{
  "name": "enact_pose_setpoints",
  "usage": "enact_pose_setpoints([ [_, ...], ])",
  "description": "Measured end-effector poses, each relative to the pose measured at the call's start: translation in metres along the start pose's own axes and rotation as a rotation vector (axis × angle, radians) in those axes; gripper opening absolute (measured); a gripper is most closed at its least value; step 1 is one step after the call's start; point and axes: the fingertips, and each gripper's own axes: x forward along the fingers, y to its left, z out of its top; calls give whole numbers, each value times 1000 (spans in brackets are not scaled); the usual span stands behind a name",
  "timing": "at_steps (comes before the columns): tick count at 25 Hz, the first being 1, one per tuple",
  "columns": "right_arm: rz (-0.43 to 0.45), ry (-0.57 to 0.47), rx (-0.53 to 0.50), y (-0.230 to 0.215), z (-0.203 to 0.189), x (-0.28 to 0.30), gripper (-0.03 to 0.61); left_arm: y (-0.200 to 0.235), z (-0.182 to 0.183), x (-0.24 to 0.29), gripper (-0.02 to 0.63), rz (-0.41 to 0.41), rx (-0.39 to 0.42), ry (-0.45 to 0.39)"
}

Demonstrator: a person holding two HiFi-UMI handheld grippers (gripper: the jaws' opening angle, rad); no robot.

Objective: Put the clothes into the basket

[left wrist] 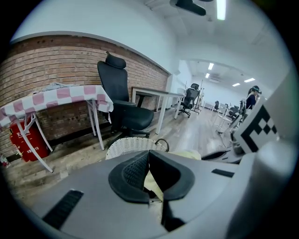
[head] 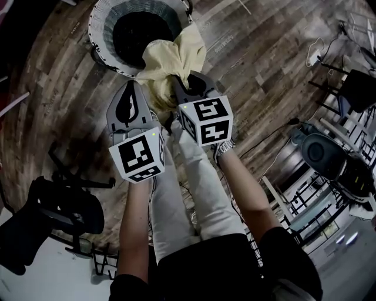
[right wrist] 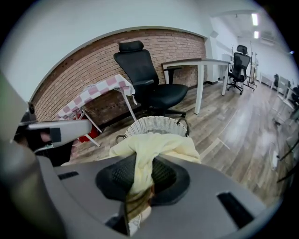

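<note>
Right claw (right wrist: 142, 175) on cloth (right wrist: 161, 144), basket (right wrist: 154, 125) beyond

Your head view is coming through dim and contrasty. Its corners are falling into black and the floor (head: 59, 88) boards are bending in a fisheye curve. The inside of the basket (head: 100, 35) is reading as a black hole, while the pale cloth (head: 176, 56) is standing out as the brightest patch. Your two gripper views are running much brighter, each ringed by a dark round vignette. In the left one, the ceiling lights (left wrist: 219, 8) are glaring white at the top. In the right one, the floor is shining with a soft sheen at the right, and the edges are smearing.
</note>
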Motion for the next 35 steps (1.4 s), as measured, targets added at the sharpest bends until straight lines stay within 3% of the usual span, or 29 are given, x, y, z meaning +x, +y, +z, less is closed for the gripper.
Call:
enact_pose_setpoints([
  [16,10,150,4,7,-63,69,78,16,-24,14,14,-11,-20,47],
  [35,-26,253,11,14,-100,116,84,34,-34,12,14,-44,-27,57],
])
